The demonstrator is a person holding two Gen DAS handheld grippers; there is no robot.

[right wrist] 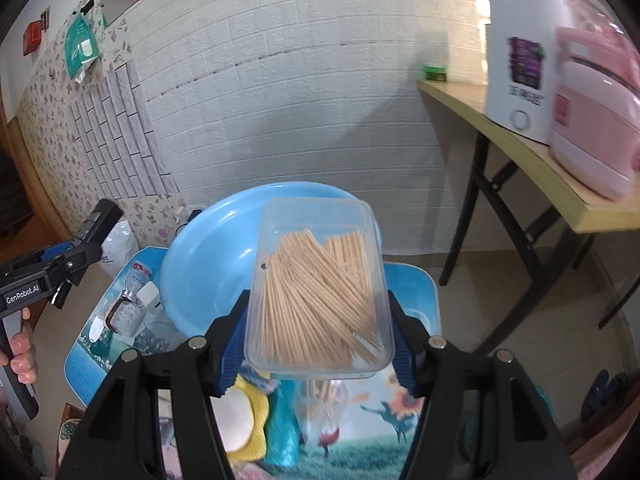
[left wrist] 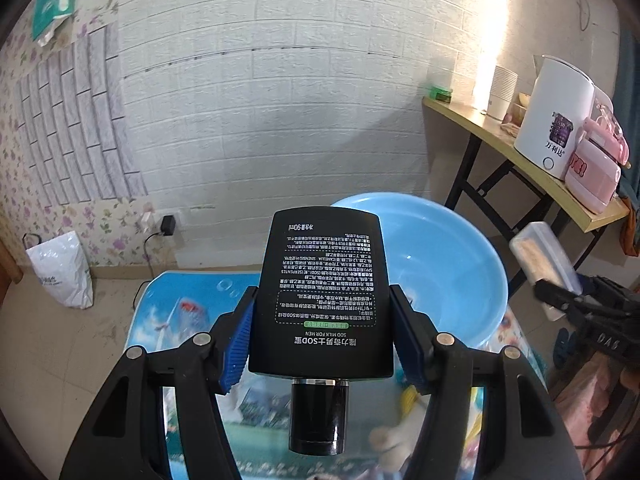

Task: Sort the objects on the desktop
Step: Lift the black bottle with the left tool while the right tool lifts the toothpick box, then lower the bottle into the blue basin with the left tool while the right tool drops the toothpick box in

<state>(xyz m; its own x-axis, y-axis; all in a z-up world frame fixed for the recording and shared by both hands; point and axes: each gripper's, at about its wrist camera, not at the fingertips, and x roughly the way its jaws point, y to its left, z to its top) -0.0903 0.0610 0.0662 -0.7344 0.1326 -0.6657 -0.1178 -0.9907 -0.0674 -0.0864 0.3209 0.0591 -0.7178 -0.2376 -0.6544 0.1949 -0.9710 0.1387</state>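
Your left hand-held gripper is clamped on the black bottle, cap toward the camera, at frame center in front of the basin. Your right hand-held gripper is clamped on the toothpick box, lower center, also ahead of the basin. Carry each over the rim, lower it, and only then let go; keep the box level. Only the right view shows the small jar at lower left on the counter; only the left shows the paper cups at upper right.
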